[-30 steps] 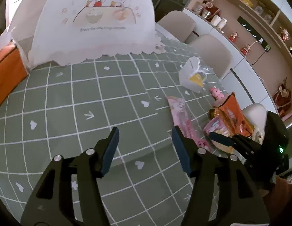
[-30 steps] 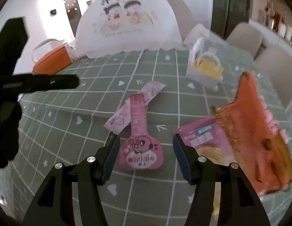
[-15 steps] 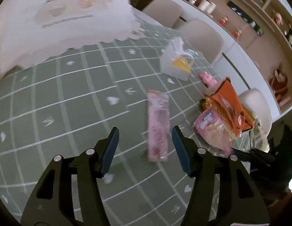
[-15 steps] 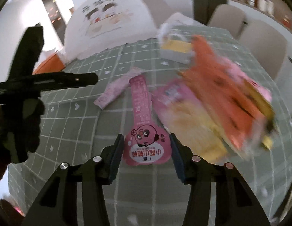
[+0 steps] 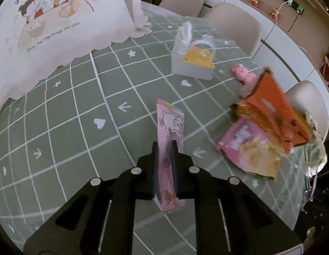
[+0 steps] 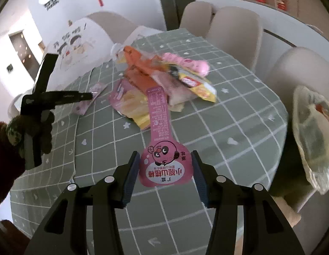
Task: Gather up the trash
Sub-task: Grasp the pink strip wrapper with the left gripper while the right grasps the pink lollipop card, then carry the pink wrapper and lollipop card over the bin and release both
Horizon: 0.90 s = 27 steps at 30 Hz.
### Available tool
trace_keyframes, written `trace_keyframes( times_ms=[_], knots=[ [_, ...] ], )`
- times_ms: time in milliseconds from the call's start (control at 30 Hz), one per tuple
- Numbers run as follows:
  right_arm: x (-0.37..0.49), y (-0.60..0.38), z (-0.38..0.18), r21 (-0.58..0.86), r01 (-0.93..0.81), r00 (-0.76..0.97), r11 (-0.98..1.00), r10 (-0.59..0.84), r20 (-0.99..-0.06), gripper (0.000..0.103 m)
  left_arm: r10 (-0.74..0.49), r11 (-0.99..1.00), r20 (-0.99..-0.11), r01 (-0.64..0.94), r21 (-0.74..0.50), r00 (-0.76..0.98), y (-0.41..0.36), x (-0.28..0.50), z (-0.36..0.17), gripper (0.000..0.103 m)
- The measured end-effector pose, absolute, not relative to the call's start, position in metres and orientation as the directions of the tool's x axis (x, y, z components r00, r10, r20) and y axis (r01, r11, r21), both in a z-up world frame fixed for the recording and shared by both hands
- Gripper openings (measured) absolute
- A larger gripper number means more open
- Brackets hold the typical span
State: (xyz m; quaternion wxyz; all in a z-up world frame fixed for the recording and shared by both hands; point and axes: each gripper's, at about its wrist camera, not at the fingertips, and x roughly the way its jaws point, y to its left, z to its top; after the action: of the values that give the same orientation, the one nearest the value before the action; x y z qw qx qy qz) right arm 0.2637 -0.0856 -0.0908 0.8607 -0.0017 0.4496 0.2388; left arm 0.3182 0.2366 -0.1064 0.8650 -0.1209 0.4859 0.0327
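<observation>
My left gripper (image 5: 164, 146) is shut on a long pale pink snack wrapper (image 5: 169, 127) and holds it on edge over the green checked tablecloth (image 5: 79, 127). My right gripper (image 6: 164, 159) is shut on the round end of a pink paddle-shaped wrapper (image 6: 162, 148) with a cartoon face, lifted above the table. A pile of wrappers lies beyond: a pink and yellow packet (image 5: 249, 150), an orange bag (image 5: 272, 110) and a yellow packet (image 6: 194, 82). The left gripper and its wrapper (image 6: 88, 99) also show at the left of the right wrist view.
A white mesh food cover (image 5: 58, 21) stands at the back left. A small white and yellow gift bag (image 5: 192, 57) and a pink toy (image 5: 243, 74) sit behind the pile. Beige chairs (image 6: 234, 27) ring the table. A clear plastic bag (image 6: 313, 136) hangs past the right table edge.
My left gripper has closed on the pale pink wrapper and raised it on edge. My right gripper has closed on the paddle-shaped wrapper, lifted it and swung right, toward the table's right edge.
</observation>
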Motion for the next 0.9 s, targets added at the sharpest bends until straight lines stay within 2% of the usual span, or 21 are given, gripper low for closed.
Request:
trace_keyframes(
  times_ms=[167, 500, 633, 900],
  knots=[
    [0.256, -0.106, -0.078, 0.232, -0.41, 0.518, 0.882, 0.434, -0.737, 0.046, -0.057, 0.969, -0.81, -0.164, -0.187, 0.584, 0.208, 0.286, -0.067, 0.009],
    [0.272, -0.171, -0.018, 0.146, -0.499, 0.615, 0.854, 0.468, -0.635, 0.046, -0.027, 0.971, -0.678, -0.141, -0.192, 0.734, 0.108, 0.259, 0.025, 0.009],
    [0.282, -0.203, 0.003, 0.11, -0.505, 0.645, 0.856, 0.459, -0.611, 0.046, -0.05, 0.972, -0.642, -0.109, -0.207, 0.765, 0.06, 0.264, 0.047, 0.009],
    [0.286, -0.262, 0.032, 0.051, -0.429, 0.734, 0.902, 0.381, -0.562, 0.046, -0.158, 0.983, -0.582, 0.073, -0.167, 0.798, -0.026, 0.274, 0.076, 0.009]
  ],
)
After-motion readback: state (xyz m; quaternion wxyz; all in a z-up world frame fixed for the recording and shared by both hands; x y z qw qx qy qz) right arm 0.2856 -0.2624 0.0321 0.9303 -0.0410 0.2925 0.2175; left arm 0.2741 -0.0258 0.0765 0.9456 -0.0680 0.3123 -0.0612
